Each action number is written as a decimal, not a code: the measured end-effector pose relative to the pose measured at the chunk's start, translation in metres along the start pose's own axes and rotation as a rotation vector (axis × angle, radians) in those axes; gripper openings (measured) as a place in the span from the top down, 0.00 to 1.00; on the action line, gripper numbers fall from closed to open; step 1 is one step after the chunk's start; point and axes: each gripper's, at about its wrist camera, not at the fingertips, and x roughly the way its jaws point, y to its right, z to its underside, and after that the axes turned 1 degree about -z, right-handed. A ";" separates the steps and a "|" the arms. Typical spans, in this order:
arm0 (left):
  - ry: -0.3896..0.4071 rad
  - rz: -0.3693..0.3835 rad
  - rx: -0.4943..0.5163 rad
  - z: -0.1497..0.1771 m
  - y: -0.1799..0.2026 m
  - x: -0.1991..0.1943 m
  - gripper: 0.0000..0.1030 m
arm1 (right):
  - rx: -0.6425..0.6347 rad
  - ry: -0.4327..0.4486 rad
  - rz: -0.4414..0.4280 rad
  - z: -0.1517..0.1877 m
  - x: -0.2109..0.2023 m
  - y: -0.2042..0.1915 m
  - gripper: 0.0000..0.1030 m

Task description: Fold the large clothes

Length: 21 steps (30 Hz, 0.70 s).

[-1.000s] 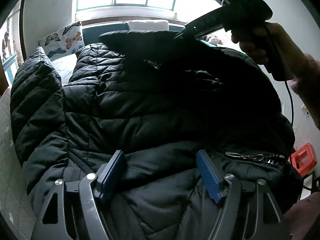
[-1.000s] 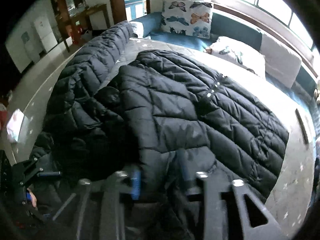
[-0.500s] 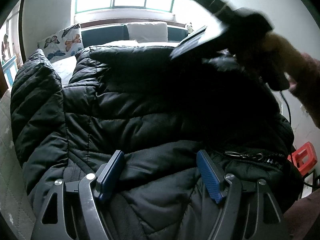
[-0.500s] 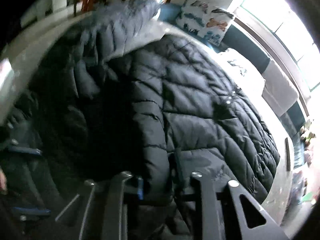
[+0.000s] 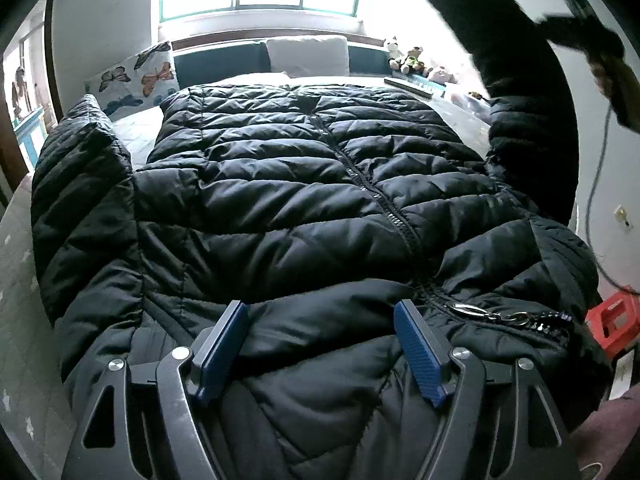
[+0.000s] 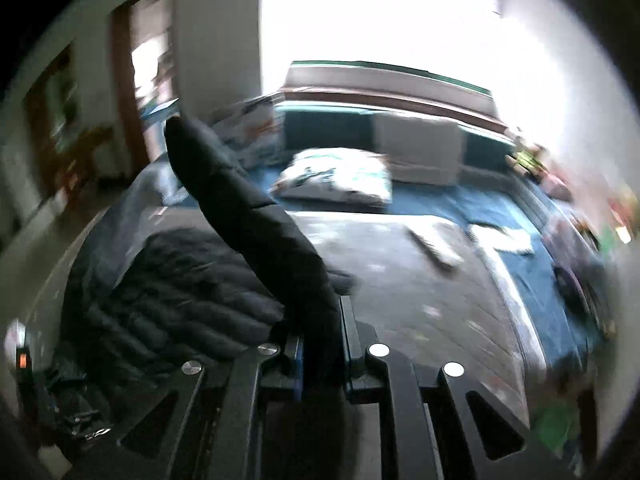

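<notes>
A black quilted puffer jacket (image 5: 304, 200) lies front up on the bed, zipper running down its middle. My left gripper (image 5: 320, 344) is open, its blue pads (image 5: 224, 340) straddling the jacket's collar end without squeezing it. My right gripper (image 6: 320, 344) is shut on the jacket's right sleeve (image 6: 256, 224) and holds it raised off the bed; in the left wrist view that sleeve (image 5: 520, 120) hangs up at the upper right below the hand. The left sleeve (image 5: 80, 184) lies along the jacket's left side.
The bed (image 6: 420, 292) has a grey quilted cover. A butterfly cushion (image 5: 136, 80), a white pillow (image 5: 308, 56) and soft toys (image 5: 408, 60) are at the far end under the window. A red stool (image 5: 612, 324) stands on the floor at right.
My right gripper has lifted the right sleeve up and out to the right, uncovering the jacket's front. The left gripper has stayed in place.
</notes>
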 end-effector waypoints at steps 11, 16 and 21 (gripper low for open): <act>-0.024 -0.037 -0.006 -0.001 0.003 0.002 0.21 | 0.487 -0.135 0.340 0.114 0.012 0.185 0.77; -0.056 -0.039 -0.012 -0.006 0.003 0.002 0.21 | 0.475 -0.168 0.260 0.128 0.025 0.168 0.77; -0.095 -0.013 -0.040 -0.019 -0.002 -0.008 0.21 | 0.358 -0.195 0.052 0.118 0.046 0.120 0.77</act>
